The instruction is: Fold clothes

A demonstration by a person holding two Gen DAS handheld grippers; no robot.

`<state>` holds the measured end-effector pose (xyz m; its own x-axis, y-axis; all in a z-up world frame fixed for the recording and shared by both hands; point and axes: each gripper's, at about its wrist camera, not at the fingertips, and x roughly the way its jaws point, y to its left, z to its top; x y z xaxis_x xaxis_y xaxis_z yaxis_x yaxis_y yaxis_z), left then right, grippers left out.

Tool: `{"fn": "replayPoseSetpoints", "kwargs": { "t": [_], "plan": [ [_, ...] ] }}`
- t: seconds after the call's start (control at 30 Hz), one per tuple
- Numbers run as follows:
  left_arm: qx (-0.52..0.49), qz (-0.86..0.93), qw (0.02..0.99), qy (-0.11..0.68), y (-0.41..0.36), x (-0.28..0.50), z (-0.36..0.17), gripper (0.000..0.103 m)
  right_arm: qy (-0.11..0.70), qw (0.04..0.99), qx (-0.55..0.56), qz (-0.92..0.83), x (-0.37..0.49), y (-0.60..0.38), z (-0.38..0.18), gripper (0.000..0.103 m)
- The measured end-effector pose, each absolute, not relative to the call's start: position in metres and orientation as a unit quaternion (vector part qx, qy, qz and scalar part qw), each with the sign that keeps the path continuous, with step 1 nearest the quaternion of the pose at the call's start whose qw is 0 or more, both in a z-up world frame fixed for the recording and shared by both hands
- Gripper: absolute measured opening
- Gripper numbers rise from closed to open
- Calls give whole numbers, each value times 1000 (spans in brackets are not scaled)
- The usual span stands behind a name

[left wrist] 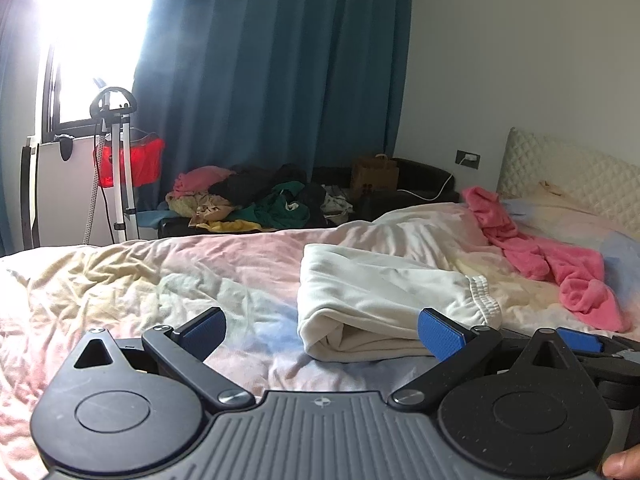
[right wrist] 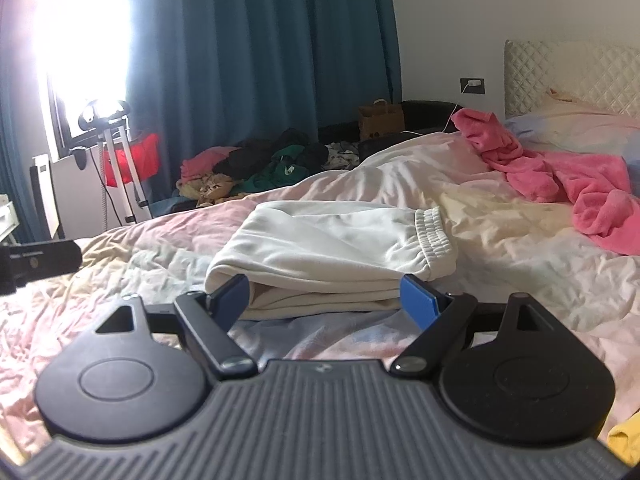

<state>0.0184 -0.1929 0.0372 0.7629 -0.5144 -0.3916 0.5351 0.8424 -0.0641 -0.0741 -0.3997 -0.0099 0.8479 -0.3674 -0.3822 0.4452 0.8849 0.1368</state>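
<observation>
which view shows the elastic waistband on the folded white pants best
The right wrist view: the waistband sits unobstructed, its ribbed gathers visible along the whole edge of the folded white pants. In the left wrist view the waistband appears off to the right, more foreshortened, with its lower end beside the left gripper's blue pad.

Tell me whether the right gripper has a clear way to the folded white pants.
Probably yes. The right gripper is open, right at the near edge of the folded white pants, with only bedsheet between them.

Soft matt cotton sweatpants (right wrist: 332,240), fluffy pink fleece garment (right wrist: 568,184), crumpled cloth bedsheet (right wrist: 520,280), quilted headboard (right wrist: 568,76)
</observation>
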Motion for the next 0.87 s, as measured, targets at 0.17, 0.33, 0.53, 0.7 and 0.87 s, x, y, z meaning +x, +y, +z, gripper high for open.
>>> {"fn": "replayPoseSetpoints", "kwargs": {
  "t": [0.17,0.33,0.53,0.7,0.87],
  "plan": [
    [32,-276,939,202,-196,13,35,103,177,955,106,-212,-74,-397,-9,84],
    [38,-277,939,202,-197,8,34,103,177,955,104,-213,-75,-396,-9,84],
    [44,-273,939,203,-197,5,31,103,177,955,101,-214,-75,-395,-8,84],
    [45,-264,943,199,-195,3,30,103,175,956,98,-216,-77,-393,-7,84],
    [43,-264,943,196,-190,2,29,103,172,956,96,-218,-78,-392,-6,84]
  ]
}}
